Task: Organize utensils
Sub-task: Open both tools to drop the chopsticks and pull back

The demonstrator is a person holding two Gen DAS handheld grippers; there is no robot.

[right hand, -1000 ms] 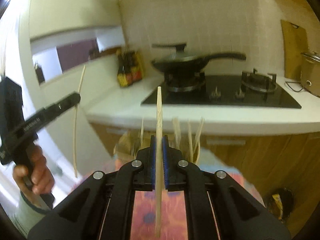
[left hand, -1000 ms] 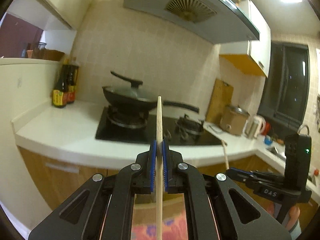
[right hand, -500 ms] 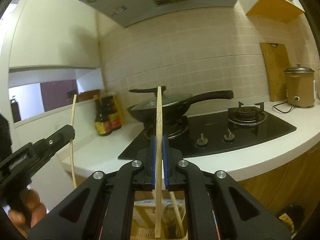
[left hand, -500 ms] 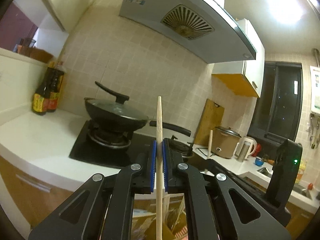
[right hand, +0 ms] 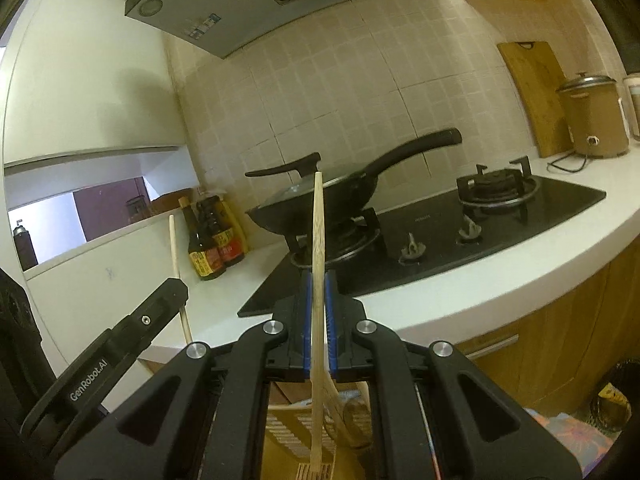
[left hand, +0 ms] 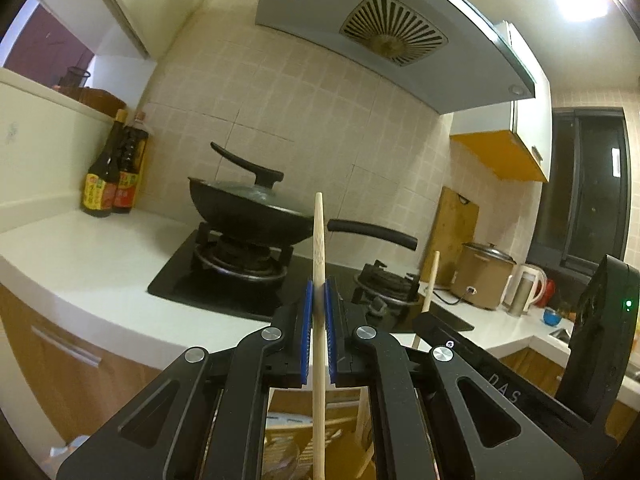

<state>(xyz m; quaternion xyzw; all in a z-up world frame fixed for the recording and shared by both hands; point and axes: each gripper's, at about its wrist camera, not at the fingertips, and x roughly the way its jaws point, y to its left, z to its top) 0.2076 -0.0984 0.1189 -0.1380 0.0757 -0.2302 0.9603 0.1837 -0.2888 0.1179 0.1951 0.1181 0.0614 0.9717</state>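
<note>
My left gripper [left hand: 319, 292] is shut on a pale wooden chopstick [left hand: 318, 236] that stands upright between its blue pads. My right gripper [right hand: 319, 280] is likewise shut on a second upright chopstick [right hand: 317, 220]. The two grippers are side by side. In the left wrist view the right one's chopstick [left hand: 431, 276] shows just to the right. In the right wrist view the left one's chopstick [right hand: 174, 244] shows to the left. Below both sits a slatted wooden utensil holder [right hand: 286, 432] with several wooden utensils in it. The lower chopstick ends hang over it.
Ahead runs a white counter [left hand: 92, 256] with a black gas hob [right hand: 432, 232]. On the hob stands a lidded black wok [left hand: 244, 208]. Two sauce bottles [left hand: 110, 184] stand at the left; a cutting board [left hand: 456, 232], rice cooker [left hand: 482, 276] and kettle [left hand: 524, 288] at the right.
Both grippers have sunk and closed in on each other, each keeping its chopstick. The wooden holder has come into view under them, and the right wrist view has rolled.
</note>
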